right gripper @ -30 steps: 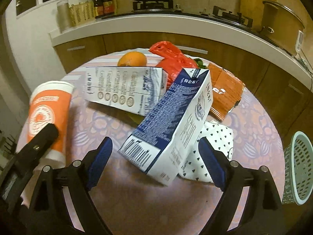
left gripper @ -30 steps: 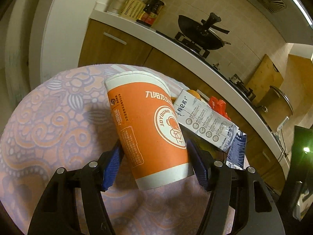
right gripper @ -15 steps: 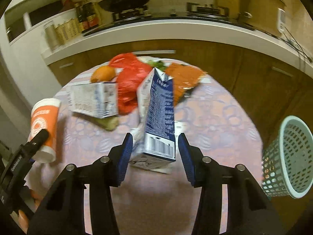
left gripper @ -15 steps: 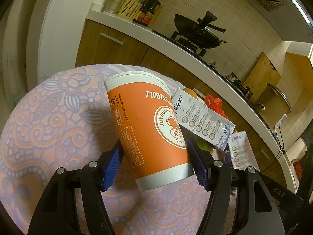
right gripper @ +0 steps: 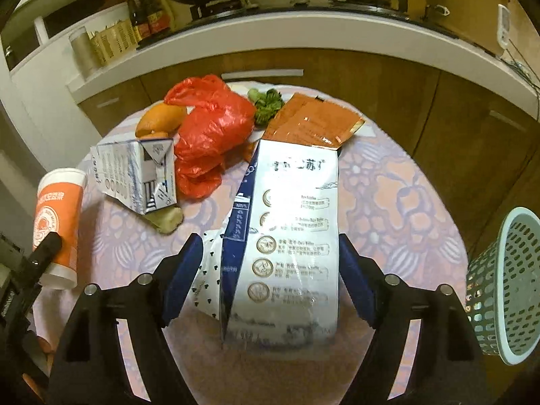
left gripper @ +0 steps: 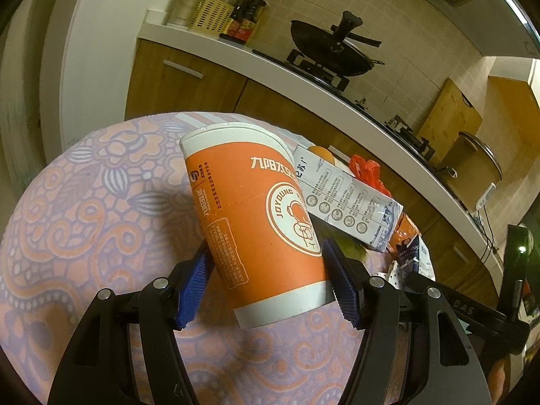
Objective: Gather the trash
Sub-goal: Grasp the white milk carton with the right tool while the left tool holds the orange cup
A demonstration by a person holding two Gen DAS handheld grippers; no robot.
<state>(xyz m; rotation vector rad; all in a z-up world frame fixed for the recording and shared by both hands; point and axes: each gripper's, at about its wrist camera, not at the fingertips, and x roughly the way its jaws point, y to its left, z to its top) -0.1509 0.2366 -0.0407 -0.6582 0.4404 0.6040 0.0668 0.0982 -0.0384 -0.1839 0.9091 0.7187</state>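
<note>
Evidently the light, crushable milk carton [right gripper: 290, 246] lay between the opening right gripper [right gripper: 270, 276], best pinched across its flat sides; the left gripper [left gripper: 266, 283] clasped the paper cup [left gripper: 256, 222].

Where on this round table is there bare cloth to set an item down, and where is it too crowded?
Free: the tablecloth on the right, between the milk carton and the basket-side edge; also the near-left cloth behind the orange cup. Crowded: the far side, where the red bag, orange, second carton and orange packets bunch together.
</note>
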